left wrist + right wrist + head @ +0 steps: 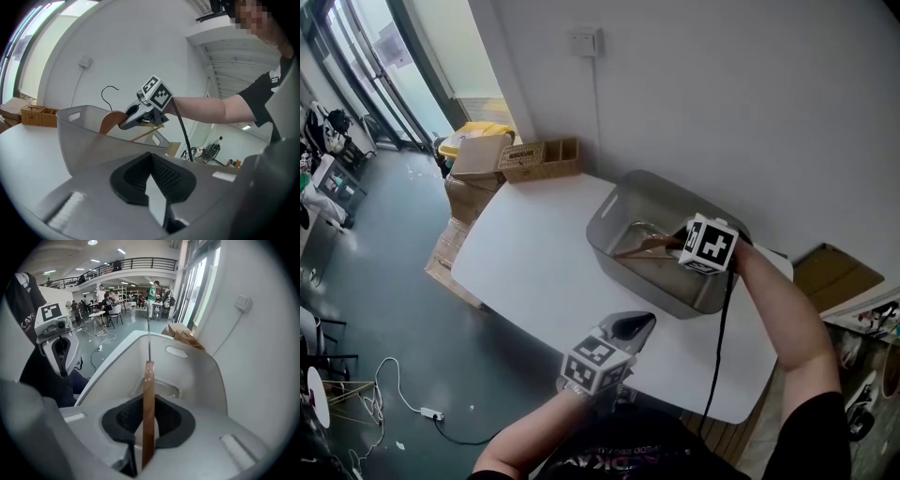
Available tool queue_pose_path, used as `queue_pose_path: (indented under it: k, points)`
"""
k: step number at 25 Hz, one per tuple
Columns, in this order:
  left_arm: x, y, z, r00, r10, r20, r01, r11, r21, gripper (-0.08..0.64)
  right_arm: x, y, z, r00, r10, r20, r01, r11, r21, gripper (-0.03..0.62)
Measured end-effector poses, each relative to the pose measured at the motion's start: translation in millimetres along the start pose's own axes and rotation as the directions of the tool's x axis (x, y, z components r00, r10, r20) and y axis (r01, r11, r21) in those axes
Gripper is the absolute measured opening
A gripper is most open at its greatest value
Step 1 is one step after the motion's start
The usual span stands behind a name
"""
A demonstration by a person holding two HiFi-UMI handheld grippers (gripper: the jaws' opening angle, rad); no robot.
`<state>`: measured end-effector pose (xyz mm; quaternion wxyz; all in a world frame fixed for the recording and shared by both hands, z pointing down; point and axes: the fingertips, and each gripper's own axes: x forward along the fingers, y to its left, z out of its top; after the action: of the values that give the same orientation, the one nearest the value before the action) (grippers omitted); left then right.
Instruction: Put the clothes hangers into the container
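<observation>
We look steeply down from head height on the counter (534, 272) and container (602, 230), our left gripper view low, nearly level, close to the container's outer wall, facing the right gripper (123, 125), our right gripper view tilted down into the container, left gripper (60, 351) at its left edge.

Soft daylight from the windows (401, 67); gripper views bulge, with dark corners.

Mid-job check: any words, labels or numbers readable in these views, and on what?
Nothing reads clearly.
Print on the person's black T-shirt: pale letters, cut off, unreadable.
White label on the brown cardboard box: too small.
Cubes on the left gripper and right gripper: black-and-white square markers, no words.
</observation>
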<state>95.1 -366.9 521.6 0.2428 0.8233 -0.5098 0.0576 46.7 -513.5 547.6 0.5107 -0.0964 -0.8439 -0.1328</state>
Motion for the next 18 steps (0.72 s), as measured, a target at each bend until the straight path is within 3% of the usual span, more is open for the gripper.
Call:
queue_pose_path:
  k: [18]
  points:
    - [9.5,17.0,0.3,1.000,-0.003,-0.010,0.003,1.000,-0.019,0.005,20.5,-1.7,6.7,1.000,-0.001,0.012,0.001,0.999,-0.034,0.057]
